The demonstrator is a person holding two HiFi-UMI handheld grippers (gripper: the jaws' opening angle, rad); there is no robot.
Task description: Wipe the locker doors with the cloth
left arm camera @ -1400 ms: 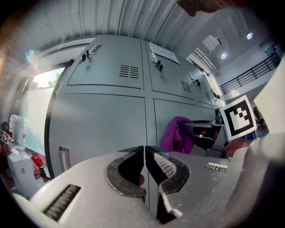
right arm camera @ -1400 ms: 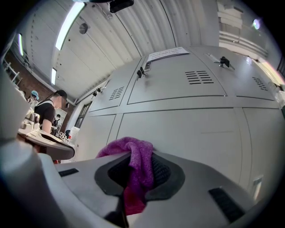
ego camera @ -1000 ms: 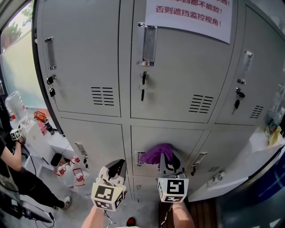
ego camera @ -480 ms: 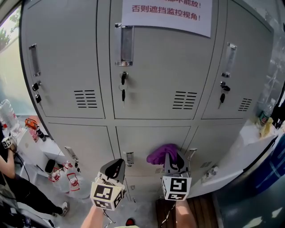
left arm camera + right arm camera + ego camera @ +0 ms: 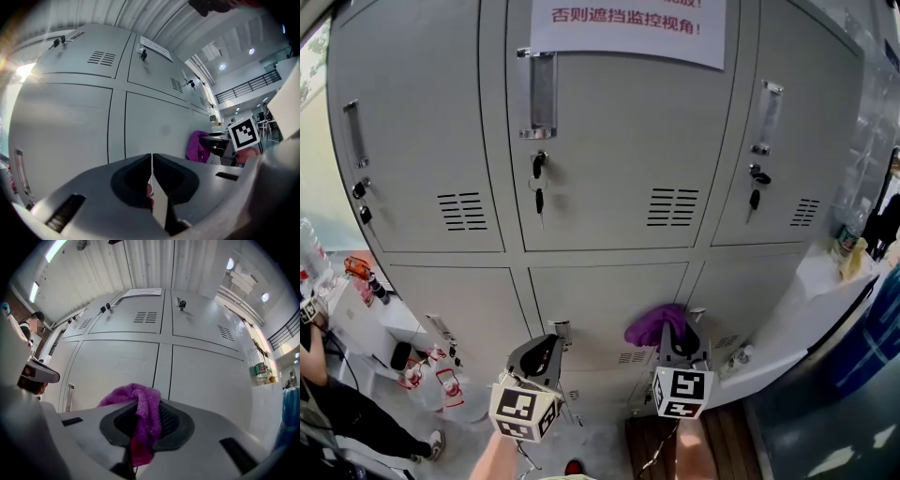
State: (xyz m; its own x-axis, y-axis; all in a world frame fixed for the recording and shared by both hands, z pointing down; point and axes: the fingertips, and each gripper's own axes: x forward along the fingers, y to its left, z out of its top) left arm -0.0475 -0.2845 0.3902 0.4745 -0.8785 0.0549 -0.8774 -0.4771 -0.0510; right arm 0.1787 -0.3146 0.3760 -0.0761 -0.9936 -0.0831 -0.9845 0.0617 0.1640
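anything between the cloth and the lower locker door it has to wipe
Nothing visible. The purple cloth, clamped in the right gripper, faces bare lower locker door; a handle sits off to the left.

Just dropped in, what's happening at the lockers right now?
A person stands facing grey lockers with a gripper in each hand. The right gripper is shut on a purple cloth, held up by the lower middle locker door; contact with the door can't be confirmed. The left gripper is shut and empty, beside it.
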